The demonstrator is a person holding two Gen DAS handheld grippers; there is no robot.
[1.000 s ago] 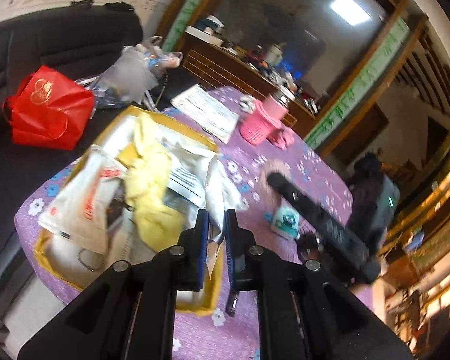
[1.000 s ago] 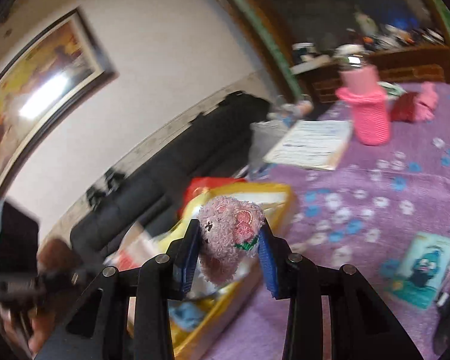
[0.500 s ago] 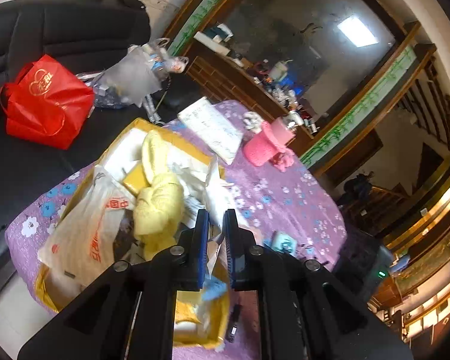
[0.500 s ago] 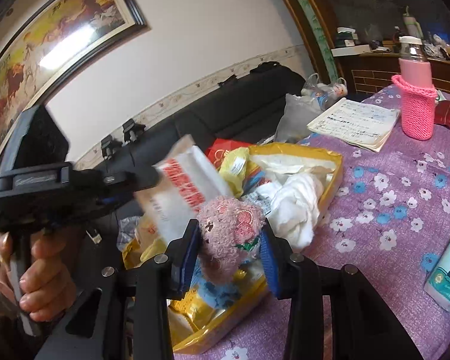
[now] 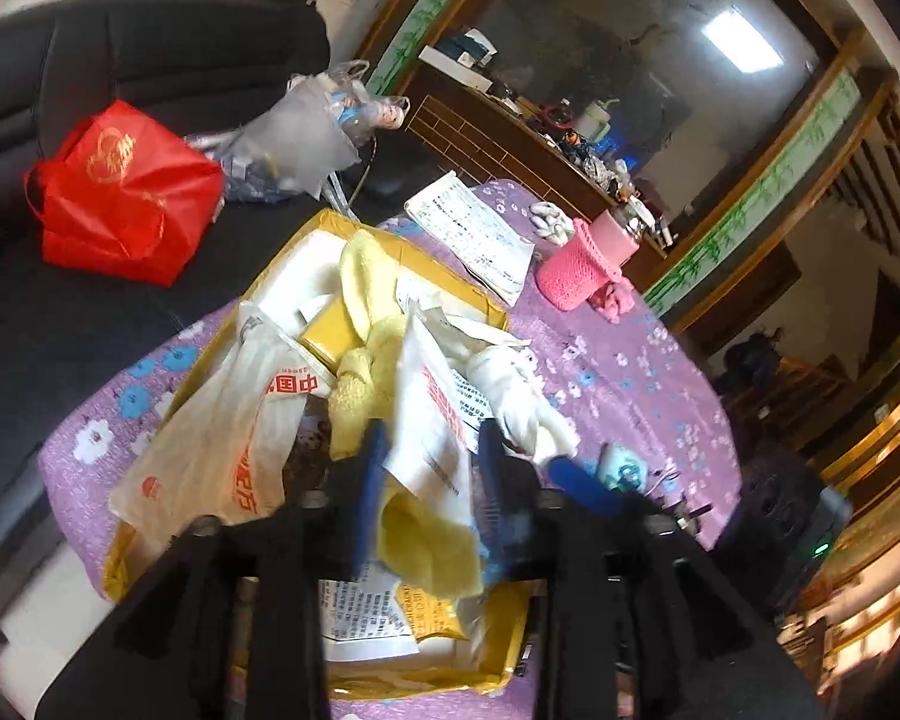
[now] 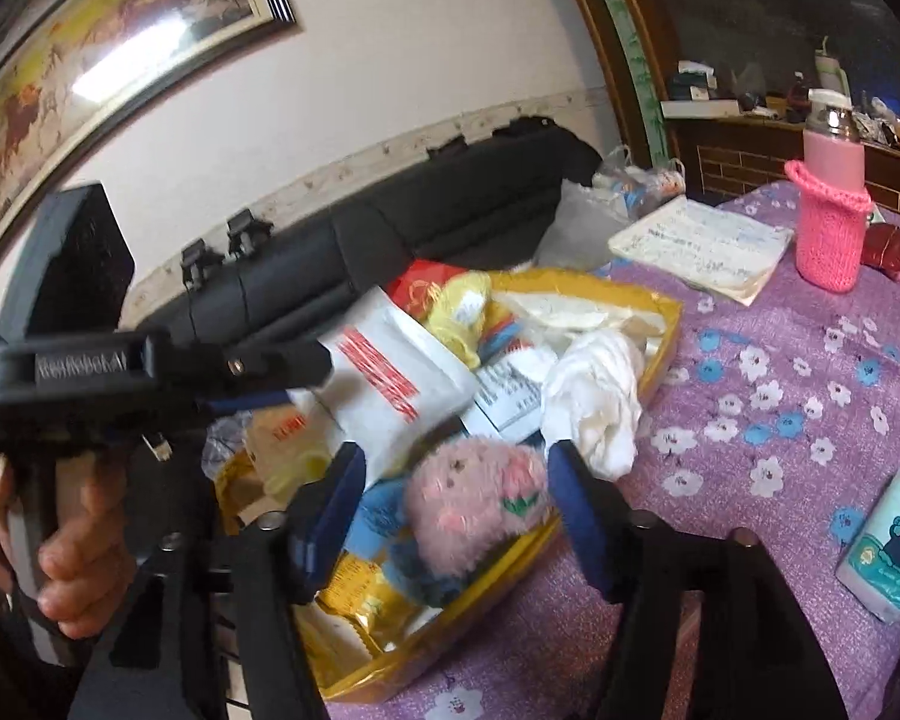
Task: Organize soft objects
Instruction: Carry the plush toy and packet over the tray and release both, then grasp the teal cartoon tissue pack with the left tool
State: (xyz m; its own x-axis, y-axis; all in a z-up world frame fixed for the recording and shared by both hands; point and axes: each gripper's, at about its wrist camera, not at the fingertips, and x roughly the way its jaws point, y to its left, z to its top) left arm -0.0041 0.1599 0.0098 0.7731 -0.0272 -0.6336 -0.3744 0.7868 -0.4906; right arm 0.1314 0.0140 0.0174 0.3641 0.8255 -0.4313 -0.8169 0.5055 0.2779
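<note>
A yellow box on the purple flowered tablecloth is heaped with packets and cloths. My right gripper hovers over its near corner with jaws opening. The pink plush toy lies between them on the heap, clear of the left pad. My left gripper reaches over the box from the other side, jaws opening too. A white packet with red print stands loosely between its pads. This gripper and packet also show in the right wrist view. A yellow cloth and a white cloth lie in the box.
A pink knitted bottle sleeve, an open notebook and a tissue pack sit on the table beyond the box. A red bag and a clear plastic bag rest on the dark sofa. A hand grips the left handle.
Both pairs of jaws have spread apart. The pink plush has slipped from the right gripper's squeeze onto the heap, and the left pads have come off the white packet.
</note>
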